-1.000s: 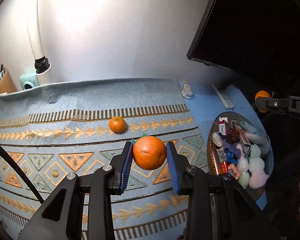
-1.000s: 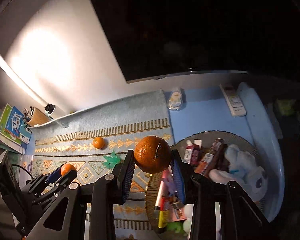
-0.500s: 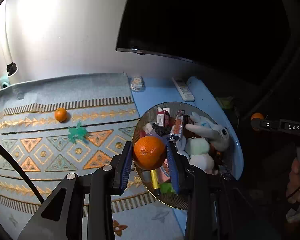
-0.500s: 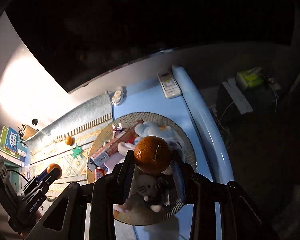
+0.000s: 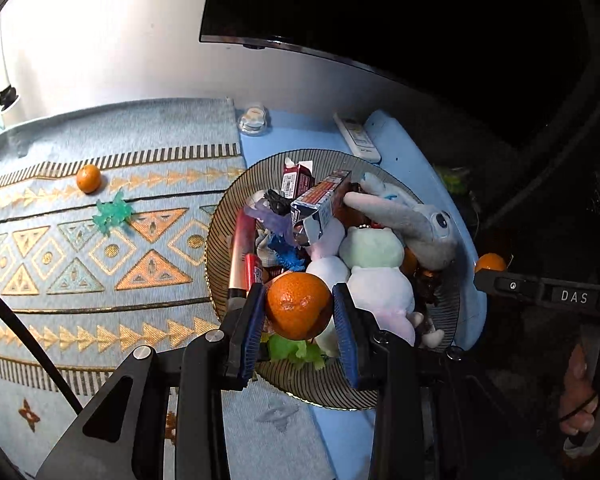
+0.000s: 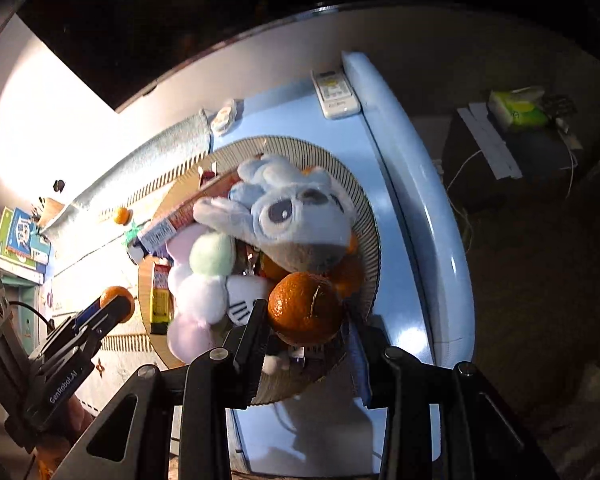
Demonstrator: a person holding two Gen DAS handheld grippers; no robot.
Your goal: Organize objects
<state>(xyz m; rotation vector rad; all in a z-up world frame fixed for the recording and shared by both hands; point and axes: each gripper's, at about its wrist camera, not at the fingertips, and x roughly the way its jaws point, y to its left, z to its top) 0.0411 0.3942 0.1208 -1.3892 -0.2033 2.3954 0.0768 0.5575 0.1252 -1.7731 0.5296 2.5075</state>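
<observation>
While both oranges hang over the full bowl (image 5: 216, 240), I judge the job mostly done. My left gripper (image 5: 299, 314) is clamped on an orange (image 5: 299, 306); my right gripper (image 6: 306, 316) is clamped on another orange (image 6: 305, 308), stem scar toward the camera. Left to do: drop these two, then fetch the small orange (image 5: 88, 178) and the green toy (image 5: 114, 213) on the cloth (image 5: 100, 264), at ten o'clock from the bowl. Being round, the oranges have no long axis.

Orange (image 5: 298, 306) between tool (image 5: 299, 312) pads
</observation>
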